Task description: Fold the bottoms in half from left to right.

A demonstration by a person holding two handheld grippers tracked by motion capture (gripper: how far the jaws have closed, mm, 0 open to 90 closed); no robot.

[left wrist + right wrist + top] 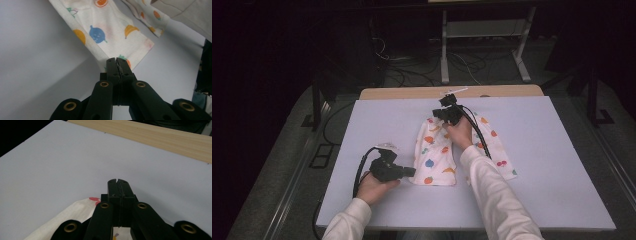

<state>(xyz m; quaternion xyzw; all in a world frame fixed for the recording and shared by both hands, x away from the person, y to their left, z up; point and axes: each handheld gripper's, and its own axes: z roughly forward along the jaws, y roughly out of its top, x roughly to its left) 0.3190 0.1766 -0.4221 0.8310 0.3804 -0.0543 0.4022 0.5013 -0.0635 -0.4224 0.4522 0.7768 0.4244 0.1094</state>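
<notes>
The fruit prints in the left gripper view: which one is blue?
The round berry-like print on the white fruit-print cloth is blue. The prints around it are orange or yellow, such as the banana shape to its right.

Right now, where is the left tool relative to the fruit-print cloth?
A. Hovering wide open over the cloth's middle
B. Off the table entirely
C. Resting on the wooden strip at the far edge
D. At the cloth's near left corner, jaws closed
D: the left tool sits with jaws together at the near corner of the fruit-print cloth on the table.
</notes>
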